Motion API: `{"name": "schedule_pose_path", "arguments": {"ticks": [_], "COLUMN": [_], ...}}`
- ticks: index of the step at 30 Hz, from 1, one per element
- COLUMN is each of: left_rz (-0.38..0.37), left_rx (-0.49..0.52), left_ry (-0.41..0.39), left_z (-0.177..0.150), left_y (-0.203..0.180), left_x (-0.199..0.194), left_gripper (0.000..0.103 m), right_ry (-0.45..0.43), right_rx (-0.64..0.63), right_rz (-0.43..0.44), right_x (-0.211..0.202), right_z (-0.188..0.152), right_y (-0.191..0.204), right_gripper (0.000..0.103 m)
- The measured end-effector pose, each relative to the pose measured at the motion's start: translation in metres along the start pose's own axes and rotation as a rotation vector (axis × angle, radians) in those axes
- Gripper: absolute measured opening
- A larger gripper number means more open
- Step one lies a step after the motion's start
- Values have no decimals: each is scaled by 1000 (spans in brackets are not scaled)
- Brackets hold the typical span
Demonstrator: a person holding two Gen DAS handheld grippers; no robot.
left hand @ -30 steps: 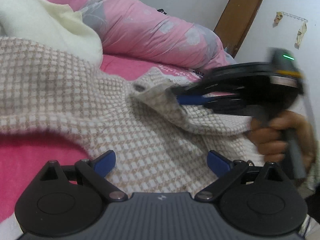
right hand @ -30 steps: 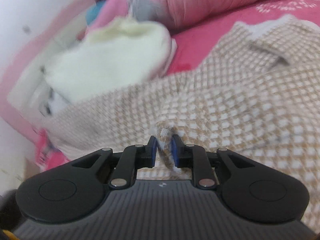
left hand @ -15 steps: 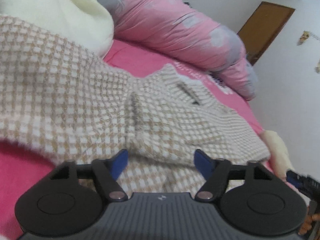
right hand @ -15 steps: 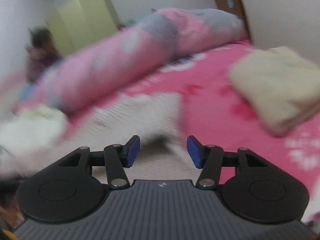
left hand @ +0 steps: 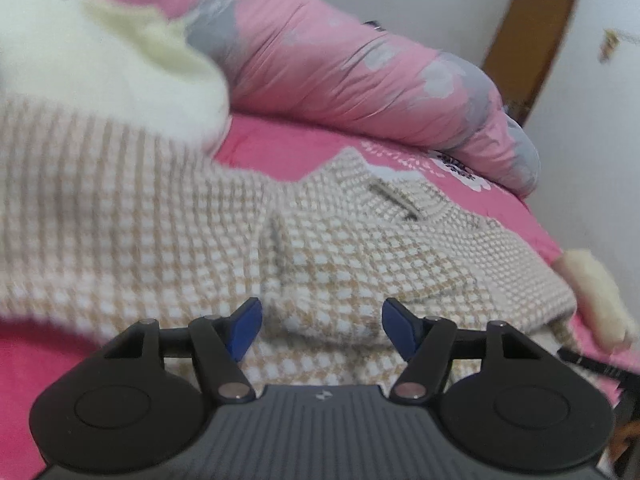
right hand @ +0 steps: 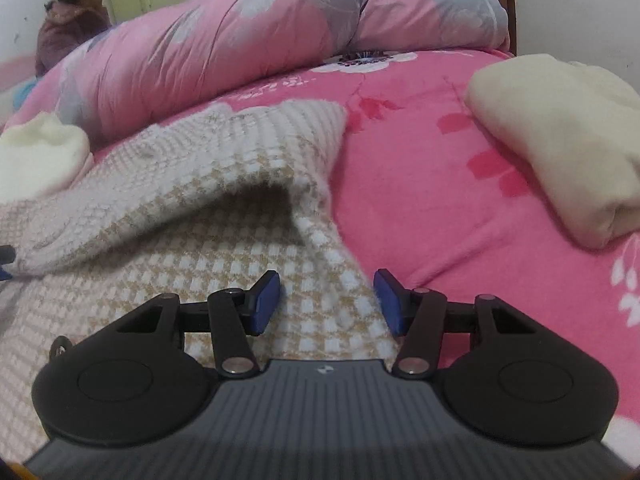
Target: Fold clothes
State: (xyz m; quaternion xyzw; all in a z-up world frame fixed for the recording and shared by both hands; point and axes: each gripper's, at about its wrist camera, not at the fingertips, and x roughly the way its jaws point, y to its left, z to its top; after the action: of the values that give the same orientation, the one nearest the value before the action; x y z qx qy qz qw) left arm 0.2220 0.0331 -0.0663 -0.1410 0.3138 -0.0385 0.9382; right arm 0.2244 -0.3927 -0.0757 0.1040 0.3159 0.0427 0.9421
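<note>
A beige and white checked knit sweater (left hand: 160, 220) lies spread on the pink bed, with its collar toward the duvet. My left gripper (left hand: 322, 330) hovers low over it. Its jaws are closing, a raised fold of the knit bulges between them, and the pads do not press on it. In the right wrist view the sweater (right hand: 180, 208) has one layer lifted like a flap, with a dark gap under it. My right gripper (right hand: 326, 304) stands open over the sweater's right edge. The knit lies under and between its pads and is not pinched.
A rolled pink and grey duvet (right hand: 224, 40) runs along the far side of the bed. A folded cream garment (right hand: 560, 140) lies on the pink sheet (right hand: 440, 200) to the right, and a fluffy white garment (left hand: 100, 72) to the left. A person (right hand: 72, 12) sits behind the duvet.
My right gripper let go of the pinch of knit it held, opened, and swung right and down to the sweater's edge. My left gripper's jaws narrowed around a fold.
</note>
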Motion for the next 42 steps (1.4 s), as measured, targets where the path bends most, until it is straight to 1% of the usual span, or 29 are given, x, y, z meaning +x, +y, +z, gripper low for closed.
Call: {"name": "schedule_pose_path", "arguments": {"ticks": [2, 4, 7, 10, 11, 12, 13, 14, 15, 16, 20, 22, 23, 25, 26, 28, 30, 35, 37, 38, 39, 40, 42], "left_rz": [3, 7, 8, -17, -27, -29, -37, -48, -58, -63, -59, -59, -60, -63, -64, -58, -43, -33, -25, -20, -16, -29, -56], "left_rx": [33, 63, 52, 36, 20, 1, -19, -32, -32, -23, 9, 4, -4, -14, -16, 12, 55, 70, 85, 92, 97, 81, 50], "left_ry": [-1, -2, -6, 12, 30, 43, 49, 48, 47, 50, 68, 79, 84, 95, 101, 109, 108, 112, 110, 107, 103, 97, 85], "left_z": [2, 4, 5, 8, 9, 10, 11, 12, 13, 14, 12, 13, 14, 16, 17, 16, 13, 13, 12, 12, 12, 13, 15], "left_y": [-3, -5, 0, 8, 13, 17, 22, 24, 25, 24, 21, 20, 21, 21, 20, 16, 11, 8, 6, 4, 4, 6, 10], "left_x": [2, 4, 9, 17, 22, 27, 30, 32, 34, 36, 43, 46, 46, 47, 47, 46, 46, 45, 43, 44, 42, 40, 35], "left_gripper": [65, 55, 47, 45, 45, 43, 38, 36, 32, 31, 30, 30, 31, 37, 38, 42, 42, 42, 39, 35, 24, 20, 18], "right_ry": [-4, -6, -9, -10, -9, -9, -10, -10, -10, -11, -12, -12, -12, -13, -13, -14, -15, -18, -19, -20, -20, -21, -22], "right_rx": [17, 28, 27, 25, 24, 24, 23, 22, 22, 22, 26, 29, 29, 30, 31, 32, 34, 41, 44, 46, 48, 50, 54], "right_rz": [12, 18, 14, 10, 9, 8, 8, 7, 7, 7, 11, 13, 14, 15, 16, 19, 23, 29, 33, 35, 37, 39, 43], "right_x": [-1, 0, 2, 3, 5, 5, 5, 5, 5, 5, 6, 6, 6, 6, 6, 7, 7, 7, 6, 6, 6, 6, 7], "right_z": [-1, -2, -3, -3, -3, -3, -3, -3, -3, -3, -3, -3, -3, -3, -3, -3, -3, -3, -3, -3, -3, -3, -3], "right_y": [-3, -5, -4, -3, -3, -3, -3, -3, -3, -3, -4, -4, -4, -4, -4, -4, -5, -6, -6, -7, -7, -7, -8], "right_gripper": [52, 52, 53, 53, 54, 54, 55, 55, 55, 55, 56, 56, 56, 56, 56, 56, 57, 58, 58, 58, 58, 58, 58]}}
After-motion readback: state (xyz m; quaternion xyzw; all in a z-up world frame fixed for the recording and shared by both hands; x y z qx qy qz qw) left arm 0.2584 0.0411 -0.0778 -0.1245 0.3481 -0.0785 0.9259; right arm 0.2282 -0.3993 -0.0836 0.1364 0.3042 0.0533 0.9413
